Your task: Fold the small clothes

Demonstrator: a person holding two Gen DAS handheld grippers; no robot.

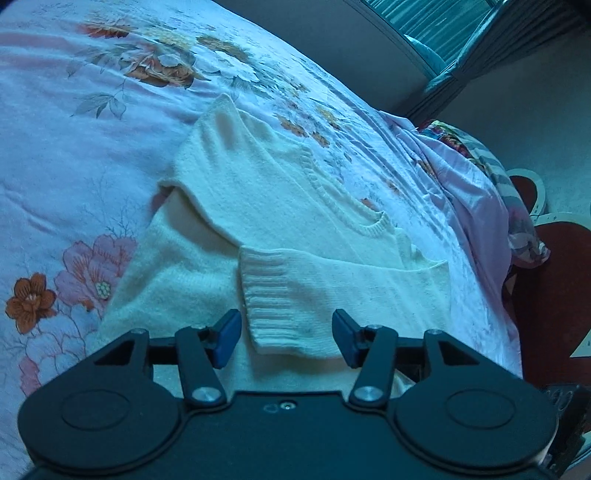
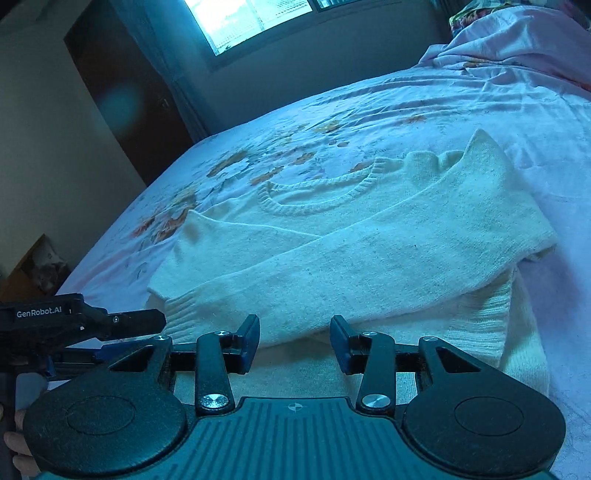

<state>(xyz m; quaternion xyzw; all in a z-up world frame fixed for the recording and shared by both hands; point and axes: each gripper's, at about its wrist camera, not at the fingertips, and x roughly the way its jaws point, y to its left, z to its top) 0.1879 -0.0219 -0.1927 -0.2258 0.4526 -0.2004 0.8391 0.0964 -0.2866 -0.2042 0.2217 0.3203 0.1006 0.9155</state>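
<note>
A cream knit sweater (image 1: 280, 206) lies flat on the floral bedsheet (image 1: 74, 155), both sleeves folded across its body. In the left wrist view the ribbed cuff (image 1: 280, 299) of one sleeve lies between the blue pads (image 1: 227, 338) of my left gripper (image 1: 287, 338), which is open with a gap on each side. In the right wrist view the sweater (image 2: 369, 251) fills the middle, its neckline (image 2: 317, 192) far off. My right gripper (image 2: 294, 343) stands open just short of the folded sleeve (image 2: 332, 288), nothing pressed between its pads. A finger (image 2: 147, 319) of the left gripper shows at the left, by the cuff.
A crumpled quilt (image 1: 491, 192) hangs over the bed's edge, with a red floor mat (image 1: 543, 295) below it. Window (image 2: 251, 18) and dark door (image 2: 122, 92) stand beyond the bed. A person's hand (image 2: 14, 446) shows at the lower left.
</note>
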